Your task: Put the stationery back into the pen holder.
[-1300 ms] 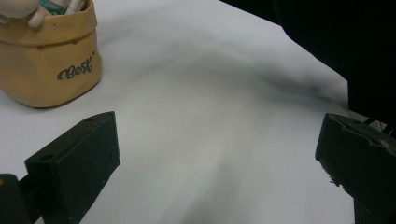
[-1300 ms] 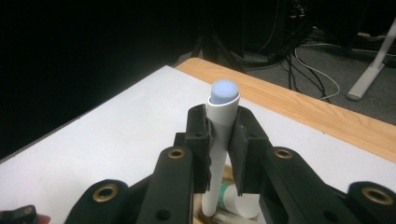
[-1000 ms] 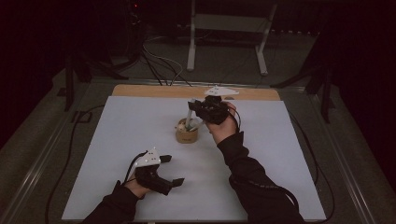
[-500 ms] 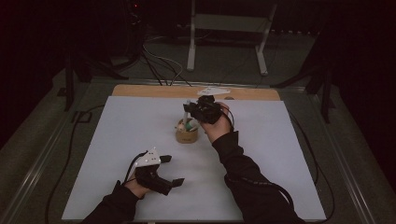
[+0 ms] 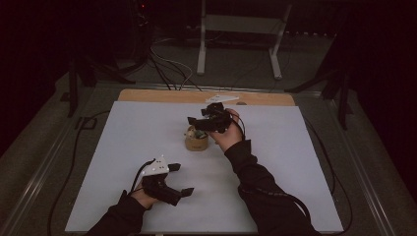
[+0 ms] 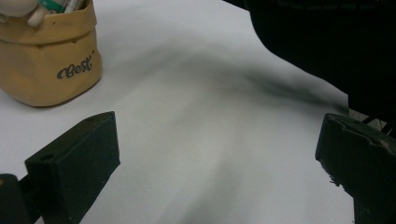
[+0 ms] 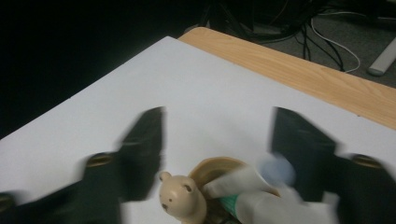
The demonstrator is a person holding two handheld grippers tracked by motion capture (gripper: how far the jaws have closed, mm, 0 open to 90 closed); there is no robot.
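A tan paper pouch (image 5: 196, 143) marked "Best" (image 6: 46, 65) stands mid-table on the white sheet. From it stick a beige bear-headed item (image 7: 177, 198) and a white tube with a green band (image 7: 243, 184), which leans toward the right jaw. My right gripper (image 5: 193, 123) hovers just over the pouch mouth (image 7: 219, 165). Its jaws have just been opening and stand apart on either side of the tube, pads off it (image 7: 217, 135). My left gripper (image 5: 181, 179) rests near the table's front, open, with only bare sheet between its jaws (image 6: 217, 154).
The white sheet (image 5: 275, 187) covers most of the wooden table, whose bare strip (image 5: 162, 96) runs along the far edge. Cables and a metal stand (image 5: 236, 29) lie on the floor beyond. A dark sleeve (image 6: 327, 42) reaches across at the right of the left gripper view.
The right gripper came down over the pouch with the white tube, then its jaws spread; the tube now sits in the pouch. The left gripper stayed put.
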